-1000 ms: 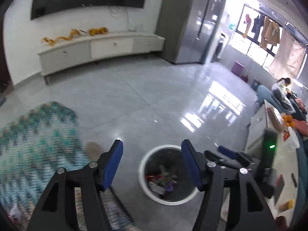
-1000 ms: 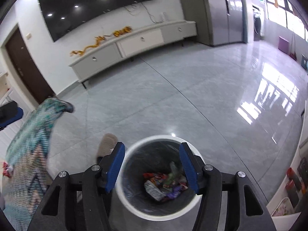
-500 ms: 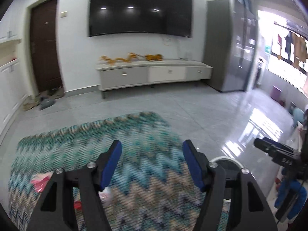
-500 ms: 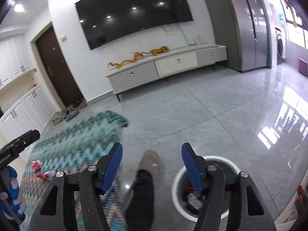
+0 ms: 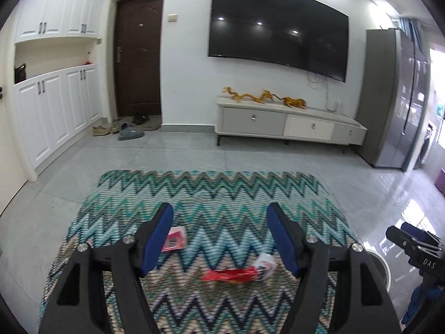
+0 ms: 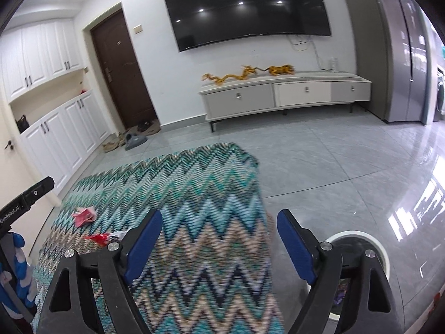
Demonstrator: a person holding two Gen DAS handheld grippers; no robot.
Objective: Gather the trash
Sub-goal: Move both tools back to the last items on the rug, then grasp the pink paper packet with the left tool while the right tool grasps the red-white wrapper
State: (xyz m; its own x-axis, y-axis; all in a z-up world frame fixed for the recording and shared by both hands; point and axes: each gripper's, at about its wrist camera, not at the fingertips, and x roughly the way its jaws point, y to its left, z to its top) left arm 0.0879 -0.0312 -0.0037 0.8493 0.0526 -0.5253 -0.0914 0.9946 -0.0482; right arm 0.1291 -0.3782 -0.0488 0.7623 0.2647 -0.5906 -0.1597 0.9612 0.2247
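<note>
Two pieces of trash lie on the zigzag rug (image 5: 222, 194). A pink wrapper (image 5: 175, 238) rests by the left finger in the left wrist view, and a red wrapper with a white end (image 5: 236, 274) lies nearer. My left gripper (image 5: 219, 239) hangs above them, open and empty. My right gripper (image 6: 219, 247) hovers over the rug's right part, its jaws opening with nothing between them. In its view the pink wrapper (image 6: 83, 214) and red wrapper (image 6: 100, 238) are far to the left. The white-rimmed bin (image 6: 358, 236) with trash inside stands on the tiles, behind the right finger.
A low TV cabinet (image 5: 289, 123) stands against the far wall under a wall screen. White cupboards (image 5: 55, 117) and a dark door (image 5: 137, 55) with shoes before it are at the left. A tall grey cabinet (image 5: 395, 97) is at the right. Glossy tiles surround the rug.
Both views have swung left from the bin to the rug, and the two wrappers have come into sight. The right jaws stand wider apart than before.
</note>
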